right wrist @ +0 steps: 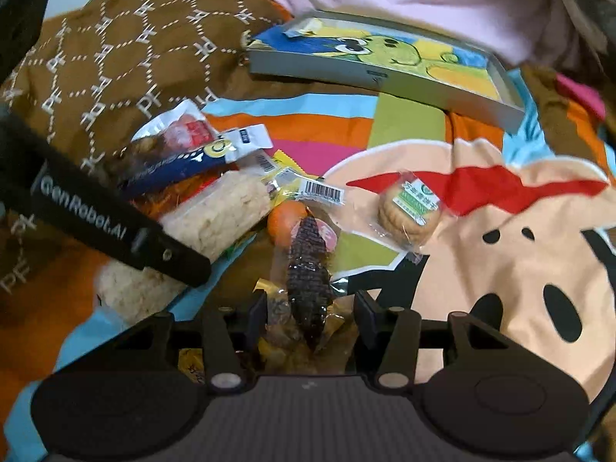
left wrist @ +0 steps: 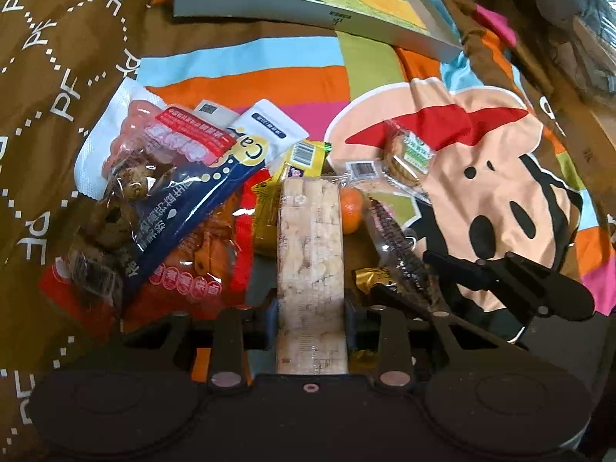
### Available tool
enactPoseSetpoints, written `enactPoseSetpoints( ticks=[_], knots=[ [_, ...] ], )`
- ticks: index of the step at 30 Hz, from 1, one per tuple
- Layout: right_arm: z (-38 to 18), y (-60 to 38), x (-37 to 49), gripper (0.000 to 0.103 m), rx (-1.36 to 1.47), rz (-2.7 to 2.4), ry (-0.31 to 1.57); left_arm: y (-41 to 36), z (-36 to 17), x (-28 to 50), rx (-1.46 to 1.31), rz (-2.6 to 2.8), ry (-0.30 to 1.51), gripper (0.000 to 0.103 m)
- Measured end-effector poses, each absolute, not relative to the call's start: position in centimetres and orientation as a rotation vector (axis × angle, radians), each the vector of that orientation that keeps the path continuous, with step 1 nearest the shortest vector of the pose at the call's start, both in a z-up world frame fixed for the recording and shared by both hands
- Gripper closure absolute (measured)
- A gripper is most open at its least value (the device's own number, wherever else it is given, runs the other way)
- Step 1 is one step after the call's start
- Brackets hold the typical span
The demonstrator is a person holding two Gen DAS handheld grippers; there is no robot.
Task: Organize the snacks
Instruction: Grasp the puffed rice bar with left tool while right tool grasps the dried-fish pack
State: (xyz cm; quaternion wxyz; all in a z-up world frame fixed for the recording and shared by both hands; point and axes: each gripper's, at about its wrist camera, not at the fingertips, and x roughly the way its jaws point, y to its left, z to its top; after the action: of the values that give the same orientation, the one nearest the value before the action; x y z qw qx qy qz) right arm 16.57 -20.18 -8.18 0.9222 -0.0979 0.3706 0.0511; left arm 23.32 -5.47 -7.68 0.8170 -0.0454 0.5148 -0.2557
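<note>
The left gripper (left wrist: 310, 310) is pinching the rice cracker pack (left wrist: 310, 254) across its width, fingers pressing both long sides, the pack lying in the snack pile on the cartoon bedspread (left wrist: 500, 177). The right gripper (right wrist: 310, 319) is straddling the dark corn cob packet (right wrist: 308, 281) with fingers spread, not yet pressing. Lifting the crackers straight up looks wise, so neighbouring wrappers are not dragging along, before carrying them toward the shallow cartoon-printed box (left wrist: 308, 4) beyond the pile.
</note>
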Motion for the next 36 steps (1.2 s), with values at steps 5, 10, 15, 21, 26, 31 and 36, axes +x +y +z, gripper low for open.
enactPoseSetpoints(
  ticks=[5,10,15,21,26,31,36],
  knots=[
    [-8.0,-22.6,17.0,0.05,0.068,0.184,0.825,-5.5,-7.2,22.9,-0.097,-0.551,1.078,0.069],
    [-8.5,-24.7,17.6,0.049,0.266,0.218,0.857,-5.2,-7.0,23.0,-0.12,-0.543,1.069,0.069],
    [-9.0,-25.4,18.3,0.047,0.35,0.231,0.848,-4.8,-6.8,23.1,-0.135,-0.528,1.066,0.069],
    [-9.2,-24.7,19.3,0.052,0.307,0.221,0.802,-4.5,-6.7,23.2,-0.151,-0.508,1.058,0.069],
    [-9.3,-24.0,19.1,0.056,0.251,0.209,0.794,-4.3,-6.6,23.1,-0.166,-0.504,1.049,0.069],
    [-8.7,-22.8,18.5,0.057,0.161,0.201,0.762,-4.3,-6.1,22.9,-0.181,-0.512,1.026,0.069],
    [-7.6,-21.5,17.6,0.057,0.012,0.163,0.695,-4.0,-5.2,22.8,-0.201,-0.493,0.98,0.069]
  ],
)
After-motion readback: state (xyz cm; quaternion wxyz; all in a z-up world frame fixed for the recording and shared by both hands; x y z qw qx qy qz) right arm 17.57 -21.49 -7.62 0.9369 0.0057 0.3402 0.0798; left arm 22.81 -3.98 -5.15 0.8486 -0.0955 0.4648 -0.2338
